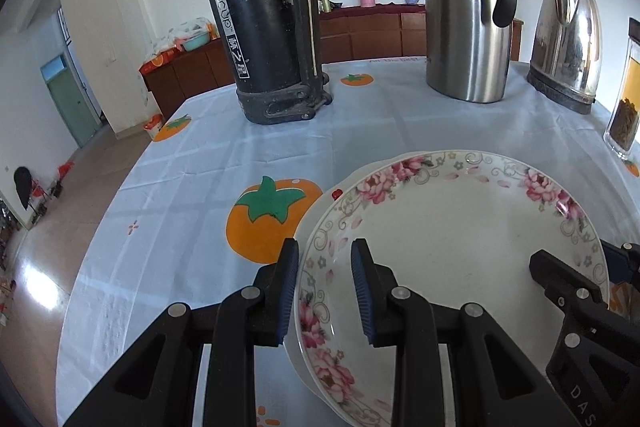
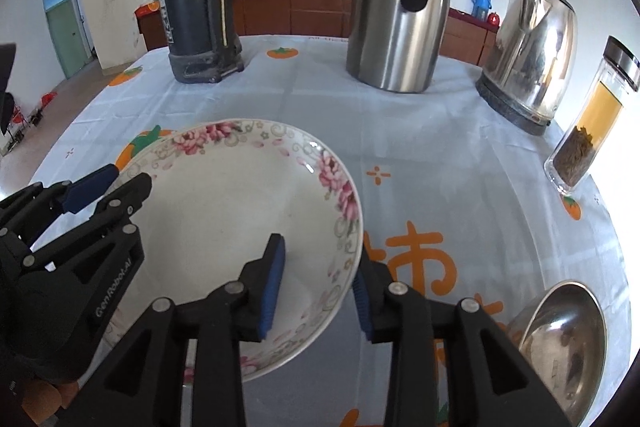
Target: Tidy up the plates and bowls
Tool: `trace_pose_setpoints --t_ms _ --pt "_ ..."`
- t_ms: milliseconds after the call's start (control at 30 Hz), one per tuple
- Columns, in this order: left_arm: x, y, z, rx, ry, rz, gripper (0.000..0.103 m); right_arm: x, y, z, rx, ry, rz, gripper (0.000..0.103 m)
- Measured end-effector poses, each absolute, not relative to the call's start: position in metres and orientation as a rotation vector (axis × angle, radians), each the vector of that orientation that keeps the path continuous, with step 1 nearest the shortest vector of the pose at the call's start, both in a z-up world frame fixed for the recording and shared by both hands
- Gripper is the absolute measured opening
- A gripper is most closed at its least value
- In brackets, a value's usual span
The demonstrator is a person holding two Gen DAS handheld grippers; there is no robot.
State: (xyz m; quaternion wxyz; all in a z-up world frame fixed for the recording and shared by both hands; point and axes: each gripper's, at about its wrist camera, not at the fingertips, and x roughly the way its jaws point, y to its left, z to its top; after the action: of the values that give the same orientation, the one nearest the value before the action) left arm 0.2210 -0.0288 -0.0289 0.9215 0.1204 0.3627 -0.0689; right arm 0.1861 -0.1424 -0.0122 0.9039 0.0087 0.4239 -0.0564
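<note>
The floral plate (image 1: 452, 247) sits on the tablecloth (image 1: 192, 163), apparently stacked on a second white plate (image 1: 340, 183) whose rim peeks out beyond its far left edge. Both grippers straddle its rim from opposite sides.

The left gripper (image 1: 325, 291) has the plate's left rim running between its blue pads (image 1: 362, 291), one pad outside the rim and one over the dish; the pads stand clear of the china on both sides, so it looks released rather than clamped. The right gripper (image 2: 318, 287) straddles the right rim the same way, with a visible gap at each pad, so it too holds nothing.

Being round, the plate has no long axis; what matters is that its rim lies directly ahead of and between each pair of fingers, so either hand is equally near for a fresh pinch.

Off the right gripper's right side, close to it, lies a steel bowl (image 2: 564, 343). Beyond both grippers, at the table's far side, stand a black flask (image 1: 256, 15), a steel carafe (image 1: 468, 15), a kettle (image 1: 568, 43) and a glass tea bottle (image 2: 592, 119).
</note>
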Motion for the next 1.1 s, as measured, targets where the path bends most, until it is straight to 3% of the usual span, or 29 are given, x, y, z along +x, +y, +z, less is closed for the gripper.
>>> trace_pose_setpoints --t_ms 133,233,400,533,600,733,767,1100 --pt "0.221 -0.029 -0.030 0.256 0.738 -0.140 0.030 0.185 -0.142 -0.012 0.008 0.875 -0.123 0.035" --pt "0.219 -0.032 -0.031 0.276 0.725 -0.131 0.030 0.182 -0.140 -0.013 -0.017 0.871 -0.131 0.050" --pt "0.216 -0.030 -0.031 0.268 0.719 -0.132 0.030 0.180 -0.144 -0.013 0.015 0.880 -0.121 0.051" --pt "0.214 -0.025 -0.029 0.231 0.709 -0.153 0.030 0.177 -0.148 -0.014 0.041 0.891 -0.111 0.058" --pt "0.210 -0.026 -0.027 0.239 0.689 -0.156 0.034 0.175 -0.149 -0.014 0.047 0.897 -0.109 0.062" --pt "0.200 -0.029 -0.019 0.250 0.639 -0.144 0.062 0.171 -0.151 -0.014 0.069 0.904 -0.100 0.070" --pt "0.198 -0.029 -0.018 0.252 0.626 -0.138 0.064 0.170 -0.151 -0.013 0.076 0.905 -0.095 0.071" --pt "0.190 -0.019 -0.012 0.208 0.612 -0.119 0.065 0.163 -0.151 -0.008 0.101 0.905 -0.081 0.073"
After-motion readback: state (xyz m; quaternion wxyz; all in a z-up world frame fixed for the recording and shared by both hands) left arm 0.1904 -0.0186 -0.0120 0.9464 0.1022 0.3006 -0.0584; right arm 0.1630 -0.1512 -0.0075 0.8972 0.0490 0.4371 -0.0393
